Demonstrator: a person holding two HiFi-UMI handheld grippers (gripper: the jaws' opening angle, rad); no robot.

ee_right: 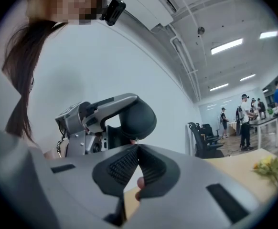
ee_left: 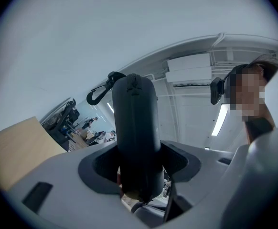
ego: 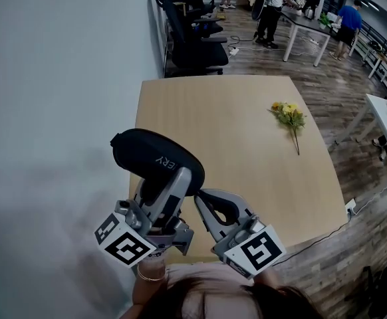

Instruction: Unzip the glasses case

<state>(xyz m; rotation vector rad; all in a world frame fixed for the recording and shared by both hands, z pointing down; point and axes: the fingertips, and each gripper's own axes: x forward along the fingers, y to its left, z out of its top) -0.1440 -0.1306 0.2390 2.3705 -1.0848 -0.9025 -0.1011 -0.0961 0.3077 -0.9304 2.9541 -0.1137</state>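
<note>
We are clamping the left gripper (ee_left: 138, 163) around the glasses case (ego: 157, 157), raised over the table's (ego: 247, 111) near-left corner. The right gripper's (ee_right: 138, 148) 2 jaws are sitting together just under its end. We are judging it light, stiff-shelled and smooth, best pinched at the zip pull.

Black oblong glasses case (ego: 147, 151), closed, held aloft over the table (ego: 247, 111) edge

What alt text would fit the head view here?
The left gripper holds a black glasses case above a wooden table, with the right gripper close beside it, jaws together. Yellow flowers lie farther back on the table.
</note>
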